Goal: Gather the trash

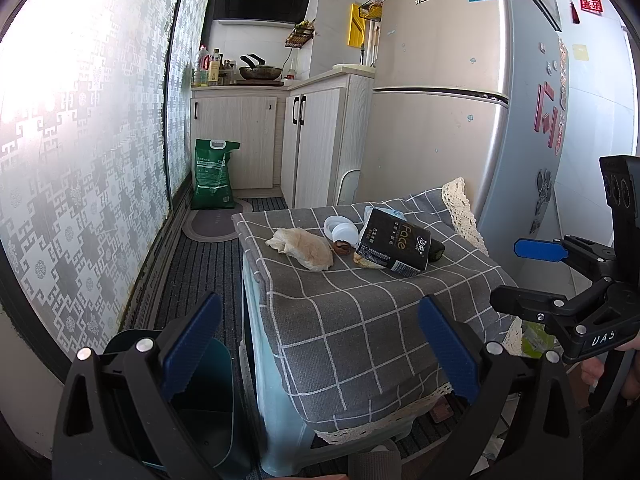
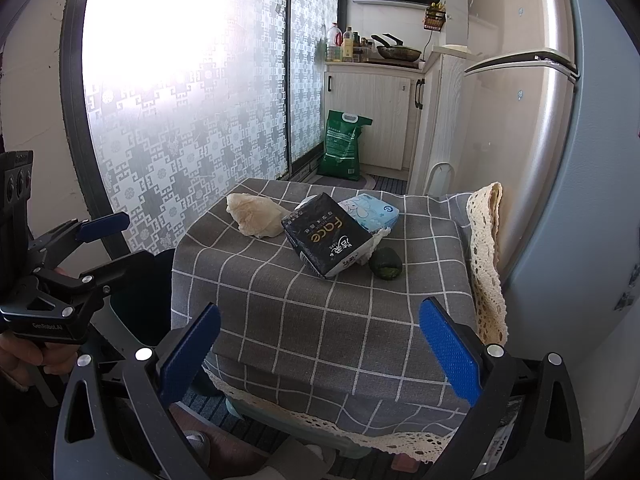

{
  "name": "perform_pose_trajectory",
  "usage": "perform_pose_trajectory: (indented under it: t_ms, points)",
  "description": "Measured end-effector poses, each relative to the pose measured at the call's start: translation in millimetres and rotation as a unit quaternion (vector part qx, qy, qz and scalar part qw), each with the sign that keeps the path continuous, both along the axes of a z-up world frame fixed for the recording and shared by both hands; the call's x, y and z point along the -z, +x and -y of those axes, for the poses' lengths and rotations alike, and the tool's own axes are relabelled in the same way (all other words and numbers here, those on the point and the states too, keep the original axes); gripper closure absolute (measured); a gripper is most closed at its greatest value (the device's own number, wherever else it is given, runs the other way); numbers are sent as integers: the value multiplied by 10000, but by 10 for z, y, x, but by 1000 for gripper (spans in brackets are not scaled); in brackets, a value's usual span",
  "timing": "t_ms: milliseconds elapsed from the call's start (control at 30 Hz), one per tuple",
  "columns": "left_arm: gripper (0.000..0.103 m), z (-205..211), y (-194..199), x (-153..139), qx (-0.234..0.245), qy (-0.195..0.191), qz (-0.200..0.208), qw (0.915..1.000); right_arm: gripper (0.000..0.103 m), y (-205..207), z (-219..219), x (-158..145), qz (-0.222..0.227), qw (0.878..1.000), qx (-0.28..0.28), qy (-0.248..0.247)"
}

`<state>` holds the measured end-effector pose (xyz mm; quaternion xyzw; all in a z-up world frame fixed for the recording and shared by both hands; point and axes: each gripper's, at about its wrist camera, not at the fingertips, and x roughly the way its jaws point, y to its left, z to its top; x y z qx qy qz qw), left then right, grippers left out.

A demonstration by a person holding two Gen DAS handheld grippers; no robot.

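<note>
A small table under a grey checked cloth holds the trash. On it lie a crumpled beige tissue, a black "Face" tissue pack, a white plastic lid, a brown nut-like scrap, a light-blue tissue pack and a dark green lump. My left gripper is open and empty, short of the table's near edge. My right gripper is open and empty, also short of the table.
A dark green bin stands on the floor left of the table. A fridge is close on the right. A green bag leans on the cabinets behind. A patterned window runs along the left.
</note>
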<state>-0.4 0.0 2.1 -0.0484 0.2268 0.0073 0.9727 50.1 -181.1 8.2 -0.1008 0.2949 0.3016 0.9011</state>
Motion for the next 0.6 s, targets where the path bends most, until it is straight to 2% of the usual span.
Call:
perform_pose_trajectory:
  t_ms: [600]
  points:
    - [3,19,-5,-17,8,7,11,10000,3,6,-1,14,-24,10000,-9,-1]
